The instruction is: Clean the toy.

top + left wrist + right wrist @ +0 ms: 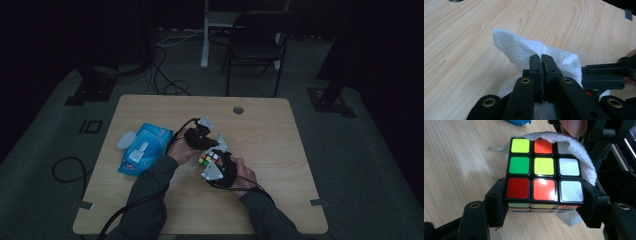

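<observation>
My right gripper (545, 198) is shut on a scrambled colour cube (544, 167), one jaw on each side of it, holding it just above the wooden table (456, 170). A white wipe (579, 152) drapes over the cube's far edge and right side. My left gripper (541, 60) is shut on that white wipe (524, 50), which bunches out past its jaws. In the high view the left gripper (201, 136) sits just behind the right gripper (216, 167), with the cube (207, 159) between them at mid-table.
A blue pack of wipes (142, 148) lies on the table (280, 145) to the left of my hands, with a small white lid-like object (126, 140) beside it. A cable hole (238, 110) is near the far edge. A chair (255, 45) stands beyond the table.
</observation>
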A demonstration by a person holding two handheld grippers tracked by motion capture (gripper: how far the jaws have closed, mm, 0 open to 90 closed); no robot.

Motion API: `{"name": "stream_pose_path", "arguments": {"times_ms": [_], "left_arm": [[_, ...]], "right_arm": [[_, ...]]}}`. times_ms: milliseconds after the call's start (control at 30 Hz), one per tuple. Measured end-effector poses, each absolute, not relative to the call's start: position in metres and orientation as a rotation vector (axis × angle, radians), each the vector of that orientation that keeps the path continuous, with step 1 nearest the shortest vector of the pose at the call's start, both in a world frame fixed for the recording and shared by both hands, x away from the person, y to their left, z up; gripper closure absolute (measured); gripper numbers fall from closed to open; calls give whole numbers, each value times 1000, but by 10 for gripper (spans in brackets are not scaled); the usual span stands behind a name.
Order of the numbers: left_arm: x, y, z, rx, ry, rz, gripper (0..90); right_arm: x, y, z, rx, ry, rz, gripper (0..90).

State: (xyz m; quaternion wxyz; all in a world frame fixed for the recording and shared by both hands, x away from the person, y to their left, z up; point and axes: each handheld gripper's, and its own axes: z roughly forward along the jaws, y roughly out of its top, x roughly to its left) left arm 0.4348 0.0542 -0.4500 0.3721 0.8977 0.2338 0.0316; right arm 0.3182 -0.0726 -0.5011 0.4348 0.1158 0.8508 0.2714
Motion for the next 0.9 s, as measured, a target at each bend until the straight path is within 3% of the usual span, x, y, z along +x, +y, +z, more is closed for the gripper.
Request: {"name": "stream_pose_path", "arguments": {"times_ms": [500, 900], "left_arm": [[432, 51, -447, 2324, 550, 63, 885], [440, 54, -451, 2359, 616, 107, 886]], "right_arm": [[317, -73, -502, 270, 2106, 670, 343], [315, -72, -503, 261, 2102, 676, 342]]}}
